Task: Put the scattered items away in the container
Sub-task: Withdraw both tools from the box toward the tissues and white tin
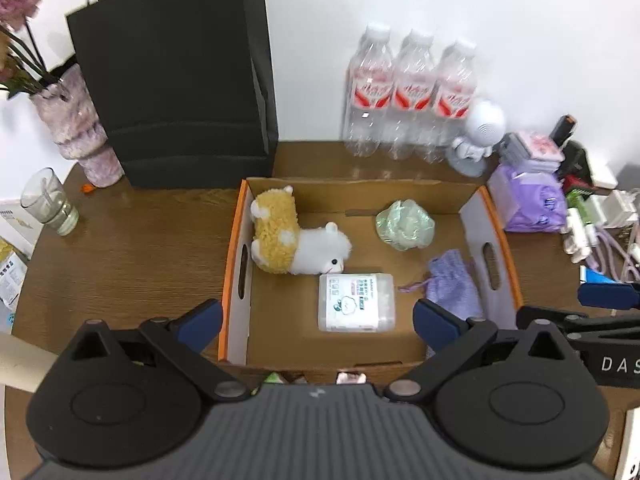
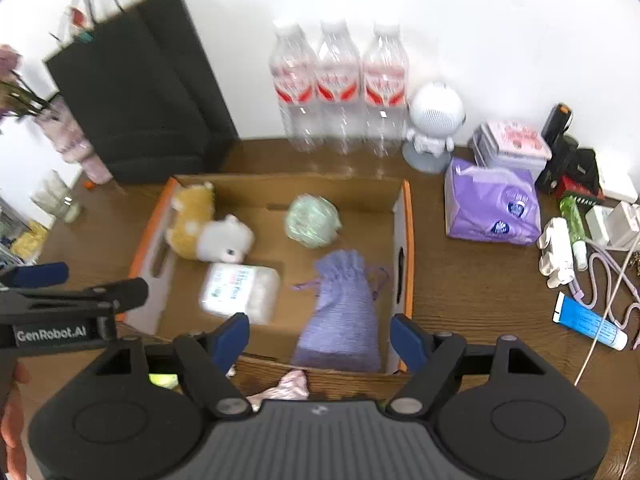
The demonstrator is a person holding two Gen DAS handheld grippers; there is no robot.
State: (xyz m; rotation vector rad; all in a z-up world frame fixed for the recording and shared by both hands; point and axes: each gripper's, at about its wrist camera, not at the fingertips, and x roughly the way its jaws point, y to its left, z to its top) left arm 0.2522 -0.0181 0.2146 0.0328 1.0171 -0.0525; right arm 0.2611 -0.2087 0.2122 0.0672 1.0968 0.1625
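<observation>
**Both grippers hang open over a partly filled box**

From the left wrist camera, the left gripper [image 1: 318, 326] hovers above the near end of the cardboard box [image 1: 234, 240], its blue-padded fingers [image 1: 200, 322] spread wide with nothing between them. Inside the box lie a plush alpaca [image 1: 296, 242] in the far left corner, a crumpled green bag [image 1: 405, 224] toward the back, a clear cotton swab case [image 1: 356, 302] near the middle just in front of the alpaca's face, and a purple drawstring pouch [image 1: 454, 282] along the right wall. Behind the box stand a black paper bag [image 1: 176, 80] and three water bottles [image 1: 410, 92]; a white robot figurine [image 1: 478, 136] stands to their right. The right gripper [image 1: 608, 316] shows at the right edge, beside the box.

From the right wrist camera, the right gripper [image 2: 320, 338] sits over the near right part of the box [image 2: 406, 240], its jaws released and empty, with the pouch [image 2: 342, 312] below and between the fingers. The swab case [image 2: 240, 290], the alpaca [image 2: 208, 228] and the green bag [image 2: 312, 220] lie in the box, somewhat blurred. On the wooden table [image 2: 460, 280] just in front of the box lies a pale pink item [image 2: 288, 388], partly hidden by the gripper body. To the right of the box rest a purple tissue pack [image 2: 490, 204] and a blue tube [image 2: 588, 322]. The left gripper [image 2: 60, 292] reaches in from the left edge.
</observation>
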